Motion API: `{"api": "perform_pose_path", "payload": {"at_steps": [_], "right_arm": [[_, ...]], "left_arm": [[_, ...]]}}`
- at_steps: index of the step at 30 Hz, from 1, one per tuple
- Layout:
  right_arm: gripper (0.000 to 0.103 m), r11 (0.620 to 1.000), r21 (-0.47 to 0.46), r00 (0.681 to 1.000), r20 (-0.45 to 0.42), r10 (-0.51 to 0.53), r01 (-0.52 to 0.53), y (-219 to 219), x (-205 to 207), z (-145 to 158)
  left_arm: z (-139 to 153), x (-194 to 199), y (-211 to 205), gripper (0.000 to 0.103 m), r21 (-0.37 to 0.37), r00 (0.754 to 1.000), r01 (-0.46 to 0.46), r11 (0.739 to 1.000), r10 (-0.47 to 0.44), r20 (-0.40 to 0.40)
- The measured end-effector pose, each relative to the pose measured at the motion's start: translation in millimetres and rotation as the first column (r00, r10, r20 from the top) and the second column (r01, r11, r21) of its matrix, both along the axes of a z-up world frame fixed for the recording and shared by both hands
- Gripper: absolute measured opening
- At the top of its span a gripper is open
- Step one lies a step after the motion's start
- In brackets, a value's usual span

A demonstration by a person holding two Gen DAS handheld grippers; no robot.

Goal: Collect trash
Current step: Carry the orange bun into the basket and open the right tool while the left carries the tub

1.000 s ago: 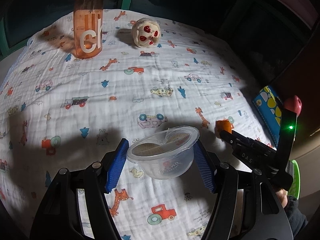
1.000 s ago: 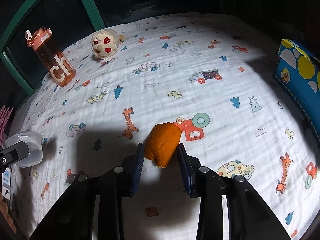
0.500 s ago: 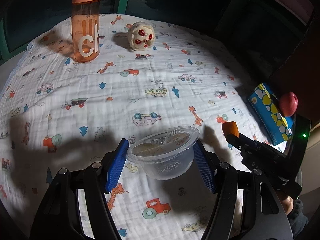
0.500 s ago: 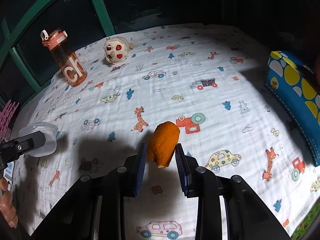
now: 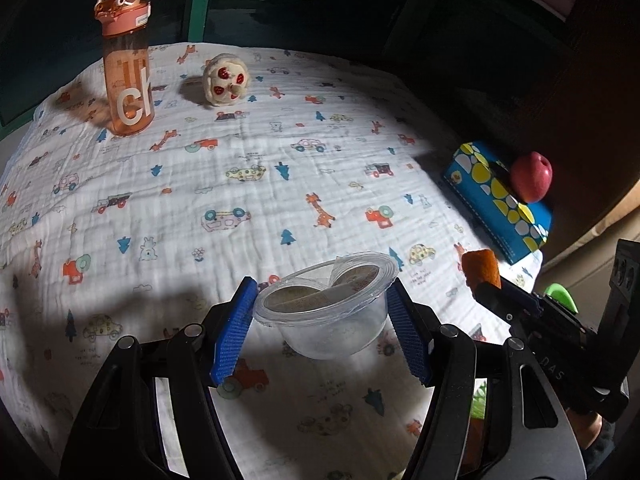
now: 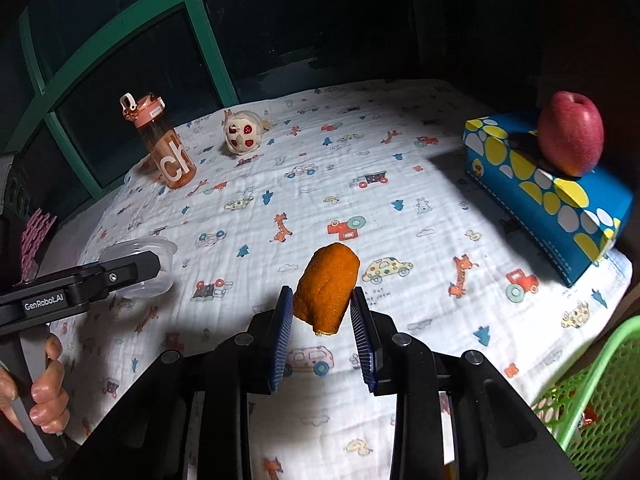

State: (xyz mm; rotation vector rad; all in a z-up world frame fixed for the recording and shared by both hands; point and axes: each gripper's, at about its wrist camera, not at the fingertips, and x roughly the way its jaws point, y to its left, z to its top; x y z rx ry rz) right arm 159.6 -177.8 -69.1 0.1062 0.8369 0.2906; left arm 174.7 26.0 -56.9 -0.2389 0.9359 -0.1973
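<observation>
Both grippers tilt down — left gripper [image 5: 322, 320] gripping cup [image 5: 326, 312], right gripper [image 6: 322, 320] seemingly peel [image 6: 326, 290].

Clear plastic cup [image 5: 328, 316], peeled lid curled on top, upright, held above the table. Orange peel [image 6: 326, 288], curled, tilted on end, likewise held aloft.

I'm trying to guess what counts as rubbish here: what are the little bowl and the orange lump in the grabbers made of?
The bowl looks like thin clear plastic, glossy: the cloth pattern shows through its wall, and a peeled film lid curls across its top. The orange lump looks like citrus peel, matte and finely pitted, curled into a roll; that is a guess from colour and texture.
</observation>
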Motion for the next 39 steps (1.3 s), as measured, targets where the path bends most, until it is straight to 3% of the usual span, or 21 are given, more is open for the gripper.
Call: {"api": "perform_pose_path", "payload": {"at_steps": [14,26,39], "right_arm": [[0.029,0.981,0.019,0.981,0.035,-0.191,0.191,-105.5,-95.4,20.6],[0.029,0.915,-0.049,0.916,0.003,-0.401,0.4,-213.0,-157.6,8.2],[0.035,0.853,-0.061,0.855,0.002,-0.518,0.518,-259.2,-191.9,-1.2]], "left_arm": [[16.4,-25.0,-80.9,0.065,-0.006,0.988,0.155,0.988,-0.155,0.03],[20.9,-34.3,-147.5,0.065,0.01,0.961,0.275,0.961,-0.275,0.03],[29.4,-48.0,-201.6,0.065,0.024,0.923,0.382,0.924,-0.383,0.039]]}}
